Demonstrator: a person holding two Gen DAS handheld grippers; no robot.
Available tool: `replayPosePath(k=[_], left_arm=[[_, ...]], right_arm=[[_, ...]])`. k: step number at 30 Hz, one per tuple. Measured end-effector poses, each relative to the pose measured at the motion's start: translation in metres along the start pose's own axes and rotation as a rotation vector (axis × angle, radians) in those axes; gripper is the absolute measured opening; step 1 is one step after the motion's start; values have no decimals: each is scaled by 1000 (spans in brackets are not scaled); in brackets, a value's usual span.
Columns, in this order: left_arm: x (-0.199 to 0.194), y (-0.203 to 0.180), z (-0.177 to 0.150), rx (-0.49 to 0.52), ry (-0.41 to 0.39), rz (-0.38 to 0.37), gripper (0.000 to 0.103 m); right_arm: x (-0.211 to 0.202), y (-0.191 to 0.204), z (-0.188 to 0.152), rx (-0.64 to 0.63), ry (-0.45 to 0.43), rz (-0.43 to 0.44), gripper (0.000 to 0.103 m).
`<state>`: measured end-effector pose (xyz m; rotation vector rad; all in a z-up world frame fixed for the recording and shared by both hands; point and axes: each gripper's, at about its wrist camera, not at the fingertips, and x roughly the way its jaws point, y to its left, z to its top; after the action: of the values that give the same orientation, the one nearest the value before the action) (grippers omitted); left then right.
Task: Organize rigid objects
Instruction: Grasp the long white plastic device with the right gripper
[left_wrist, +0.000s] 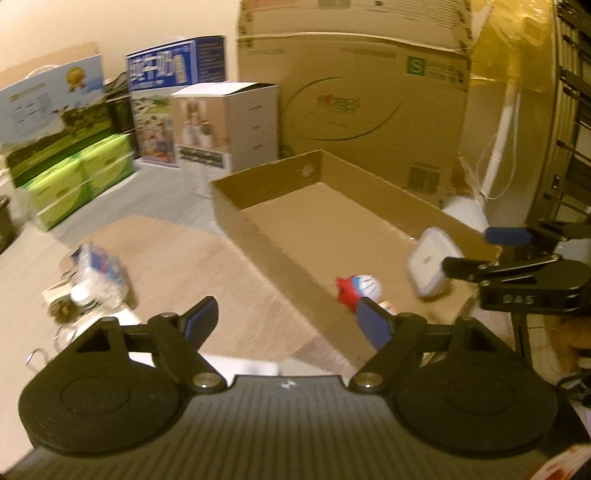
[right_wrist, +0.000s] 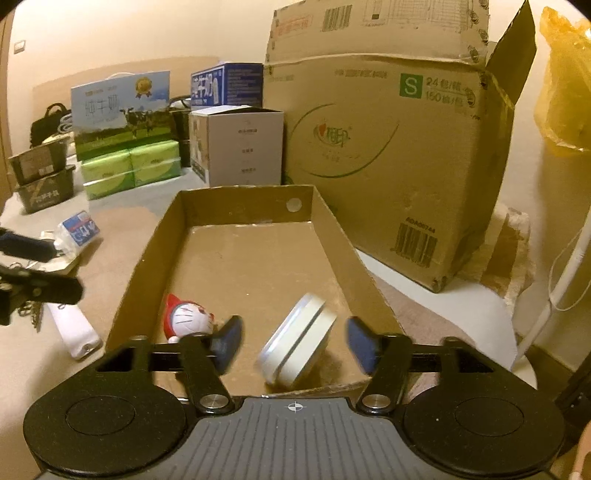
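The white round tin lies tilted on edge at the cardboard tray's near end, between the right claw's parted, untouching pads; the left claw gapes empty.

A pale grey worktop carries a tan mat, on which a shallow brown cardboard tray rests. Left of the tray lie a white oblong case and a blue-and-white wrapped packet. Behind the tray stand a big brown carton, a white printed box, bright green wrapped packs and dark olive boxes.
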<state>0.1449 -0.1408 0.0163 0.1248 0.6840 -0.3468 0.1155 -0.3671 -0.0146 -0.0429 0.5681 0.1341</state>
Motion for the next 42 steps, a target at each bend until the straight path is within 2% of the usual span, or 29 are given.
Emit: replayPosePath(k=[11, 19, 27, 42], left_arm=[[-40, 36, -31, -73, 12, 87, 81], [-73, 64, -61, -117, 27, 178, 81], [-94, 89, -77, -167, 35, 247, 81], [-97, 105, -81, -187, 38, 267, 81]], right_arm=[[-34, 30, 1, 7, -16, 27, 79], [-55, 76, -1, -4, -17, 110, 79], [-64, 114, -6, -50, -8, 176, 79], [-53, 150, -5, -156, 16, 264, 79]])
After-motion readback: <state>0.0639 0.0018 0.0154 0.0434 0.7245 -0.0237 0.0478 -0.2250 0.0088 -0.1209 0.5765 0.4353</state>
